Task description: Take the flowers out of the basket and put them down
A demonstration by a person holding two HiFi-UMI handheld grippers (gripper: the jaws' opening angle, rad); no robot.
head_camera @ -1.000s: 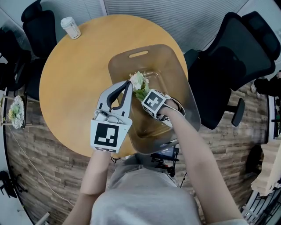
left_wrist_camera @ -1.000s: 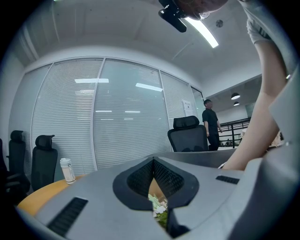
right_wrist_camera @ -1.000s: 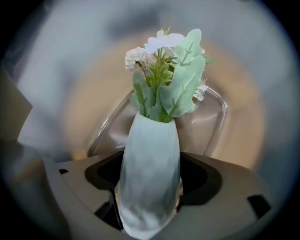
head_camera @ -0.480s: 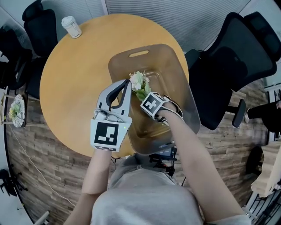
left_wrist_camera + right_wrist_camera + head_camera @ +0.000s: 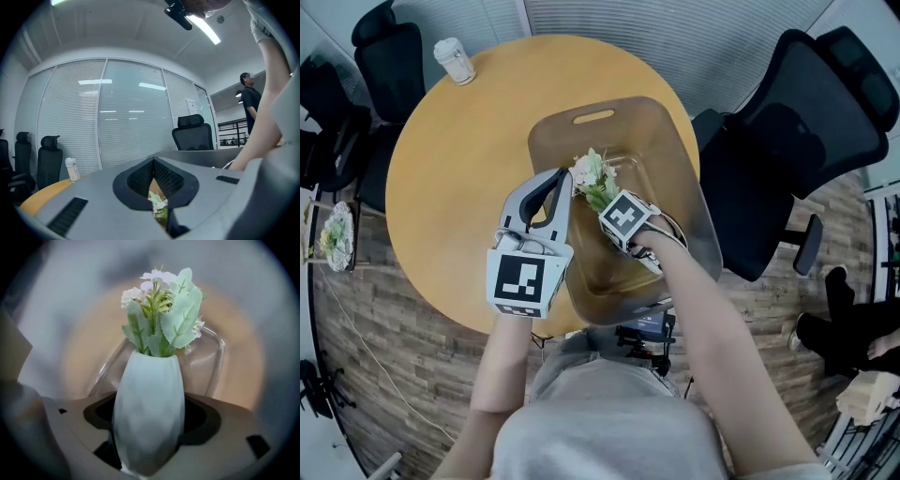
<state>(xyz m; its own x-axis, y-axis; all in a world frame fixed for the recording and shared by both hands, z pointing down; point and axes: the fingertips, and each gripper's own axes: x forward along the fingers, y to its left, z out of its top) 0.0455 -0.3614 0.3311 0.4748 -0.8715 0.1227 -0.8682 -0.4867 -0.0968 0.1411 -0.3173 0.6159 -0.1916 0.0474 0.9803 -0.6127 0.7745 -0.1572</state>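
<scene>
The bench [image 5: 441,187] lies bare across the frame's left, save a lidded cup [image 5: 455,59] at upper left; at centre the basket's [image 5: 680,178] walls and left claw [image 5: 566,176] hem the vase [image 5: 147,413].

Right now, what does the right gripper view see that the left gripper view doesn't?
Only the right gripper view shows the white vase clamped between the jaws, and a clear tray behind it. Only the left gripper view shows the white cup, black office chairs, window blinds and a standing person. Both show the flowers.
</scene>
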